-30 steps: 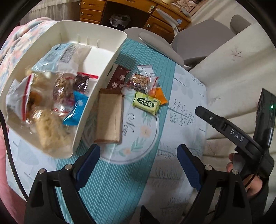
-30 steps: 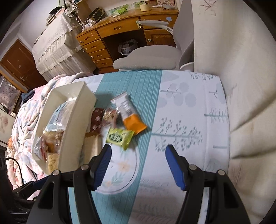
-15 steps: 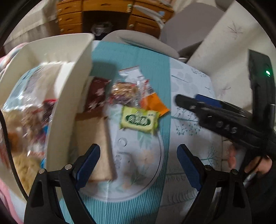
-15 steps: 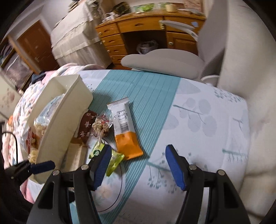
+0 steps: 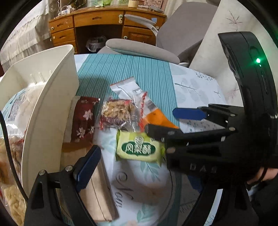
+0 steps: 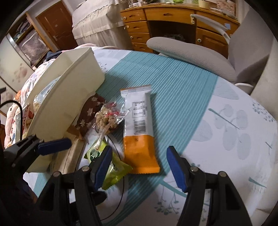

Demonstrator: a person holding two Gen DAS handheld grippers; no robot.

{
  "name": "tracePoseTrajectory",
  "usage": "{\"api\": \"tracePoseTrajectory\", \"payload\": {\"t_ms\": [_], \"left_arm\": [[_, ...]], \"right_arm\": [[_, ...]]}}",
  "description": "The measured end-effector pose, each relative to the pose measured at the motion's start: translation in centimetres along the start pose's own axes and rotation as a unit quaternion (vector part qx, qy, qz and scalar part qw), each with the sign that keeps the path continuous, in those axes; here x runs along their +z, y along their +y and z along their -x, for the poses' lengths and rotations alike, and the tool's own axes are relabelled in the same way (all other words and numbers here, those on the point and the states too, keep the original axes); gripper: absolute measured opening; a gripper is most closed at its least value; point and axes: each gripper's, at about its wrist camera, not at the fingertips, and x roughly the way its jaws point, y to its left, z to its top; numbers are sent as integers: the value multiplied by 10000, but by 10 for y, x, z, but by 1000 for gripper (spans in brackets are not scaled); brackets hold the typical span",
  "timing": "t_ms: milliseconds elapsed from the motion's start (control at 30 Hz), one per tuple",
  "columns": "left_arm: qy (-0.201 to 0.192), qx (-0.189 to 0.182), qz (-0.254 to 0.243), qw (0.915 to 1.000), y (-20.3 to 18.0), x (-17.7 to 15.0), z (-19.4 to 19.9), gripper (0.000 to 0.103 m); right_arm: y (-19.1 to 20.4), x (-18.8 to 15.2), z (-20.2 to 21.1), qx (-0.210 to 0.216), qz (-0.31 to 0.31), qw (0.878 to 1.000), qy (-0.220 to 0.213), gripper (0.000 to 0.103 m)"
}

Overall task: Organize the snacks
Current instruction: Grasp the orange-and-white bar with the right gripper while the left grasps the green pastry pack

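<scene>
- Right gripper (image 6: 139,166) stands open above the lower end of the orange bar (image 6: 139,128); its blue pads sit either side of that end without touching, and it holds nothing.
- Left gripper (image 5: 139,161) is wide open and empty. Only its left pad shows clearly; the right one is hidden behind the right gripper's black body, which crosses the left wrist view.
- Green packet (image 5: 139,147) lies flat on the counter (image 6: 225,125), between the left gripper's fingers in its own view and just beside the right gripper's left pad.
- A tan flat packet (image 5: 99,196) lies beside the bin, close under the left pad.
- Just beyond the green packet lies a clear-wrapped nut bar (image 5: 118,113), partly over the orange bar's white end.
- A dark red packet (image 5: 83,120) lies against the bin wall.
- White bin (image 5: 52,104) stands at the left on the counter, with bagged snacks (image 5: 15,107) inside.
- Farther off: a grey chair (image 6: 191,52) at the counter's edge, then a wooden desk (image 6: 165,12).
</scene>
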Motion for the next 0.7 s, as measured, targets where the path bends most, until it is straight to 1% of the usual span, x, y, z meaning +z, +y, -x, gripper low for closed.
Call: {"api": "tracePoseTrajectory", "payload": {"t_ms": [100, 167, 200, 233, 367, 467, 533, 567, 633, 700], "left_arm": [[-67, 33, -39, 10000, 0, 1, -6, 90], [-135, 60, -75, 9999, -1, 1, -9, 90], [-154, 99, -110, 9998, -2, 2, -11, 89], [-163, 120, -159, 9997, -3, 2, -13, 86], [-229, 168, -248, 9993, -5, 3, -17, 83], [-199, 143, -246, 9994, -5, 4, -23, 77], [-146, 162, -254, 9994, -5, 5, -28, 68], [-104, 140, -234, 9996, -5, 6, -30, 65], [-140, 128, -185, 9996, -4, 5, -31, 61], [-252, 169, -164, 9994, -3, 3, -29, 60]], "right_arm": [[1, 1, -4, -74, -5, 10000, -26, 61], [1, 3, -7, -98, 0, 9999, -41, 55], [2, 3, -8, -99, 26, 9999, -20, 50], [2, 3, -9, -100, 43, 9999, -8, 47], [2, 4, -10, -158, 145, 9998, -59, 45], [2, 5, -11, -135, 173, 9997, -84, 44], [2, 7, -12, -138, 184, 9997, -85, 43], [2, 7, -12, -160, 190, 9997, -82, 42], [3, 8, -12, -212, 191, 9996, -60, 41], [2, 9, -12, -217, 150, 9997, -23, 40]]}}
